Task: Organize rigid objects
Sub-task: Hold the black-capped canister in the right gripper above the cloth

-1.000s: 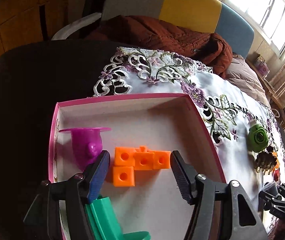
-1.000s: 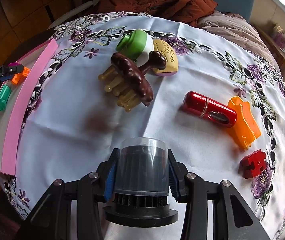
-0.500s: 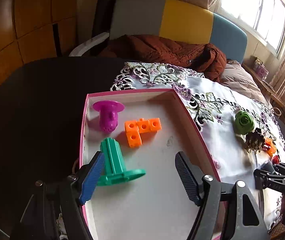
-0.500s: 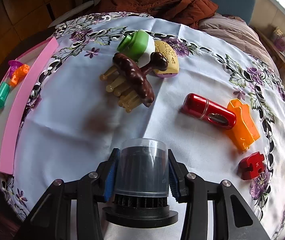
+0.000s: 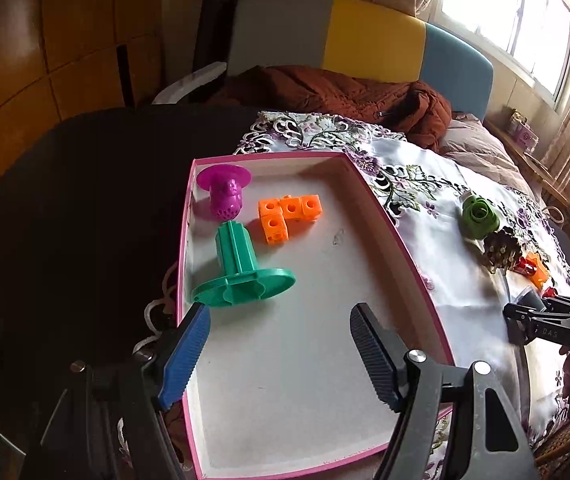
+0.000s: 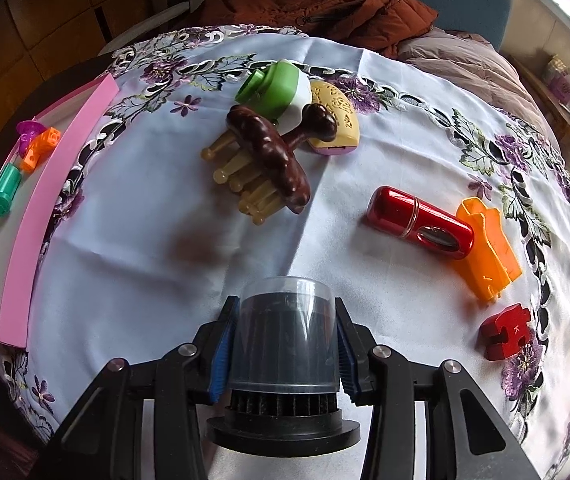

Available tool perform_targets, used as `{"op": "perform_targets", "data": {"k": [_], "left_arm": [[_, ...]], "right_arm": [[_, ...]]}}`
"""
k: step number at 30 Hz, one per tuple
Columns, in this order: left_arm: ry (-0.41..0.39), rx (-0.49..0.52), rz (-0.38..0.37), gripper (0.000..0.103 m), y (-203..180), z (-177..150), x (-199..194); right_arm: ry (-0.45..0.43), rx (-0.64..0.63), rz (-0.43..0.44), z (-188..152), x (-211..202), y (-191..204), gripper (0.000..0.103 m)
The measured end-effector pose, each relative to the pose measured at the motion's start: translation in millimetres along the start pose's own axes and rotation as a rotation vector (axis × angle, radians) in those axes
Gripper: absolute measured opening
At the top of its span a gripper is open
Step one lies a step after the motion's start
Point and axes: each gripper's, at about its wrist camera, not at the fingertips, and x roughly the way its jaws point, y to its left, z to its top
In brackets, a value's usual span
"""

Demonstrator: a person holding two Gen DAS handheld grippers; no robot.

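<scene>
My left gripper [image 5: 279, 326] is open and empty above the near part of a pink-rimmed white tray [image 5: 385, 220]. In the tray lie a green flanged spool [image 5: 237, 260], a purple cup-shaped piece [image 5: 225, 190] and orange cubes [image 5: 287, 216]. My right gripper [image 6: 283, 322] is shut on a black cylinder with a clear cap [image 6: 285, 344], held above the tablecloth. On the cloth lie a brown massage comb [image 6: 269, 156], a green-white container [image 6: 277, 88], a beige oval piece [image 6: 335, 118], a red tube [image 6: 419, 222], an orange part [image 6: 487, 246] and a red puzzle block [image 6: 505, 330].
The embroidered white tablecloth [image 6: 125, 240] covers the table's right part; the tray sits at its left edge over dark tabletop [image 5: 77, 200]. A brown jacket [image 5: 325, 92] lies behind on a chair. My right gripper also shows in the left wrist view [image 5: 541, 316].
My left gripper has drawn back and up from the tray, leaving the green spool lying there. My right gripper still holds the black cylinder, nearly unmoved.
</scene>
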Motion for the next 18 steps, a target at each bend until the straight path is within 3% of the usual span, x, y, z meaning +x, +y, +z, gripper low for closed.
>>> {"op": "perform_targets", "data": {"k": [18], "left_arm": [[0.017, -0.036, 0.006, 0.073, 13, -12, -5]], "right_arm": [[-0.016, -0.037, -0.038, -1, -1, 7, 0.043]]}}
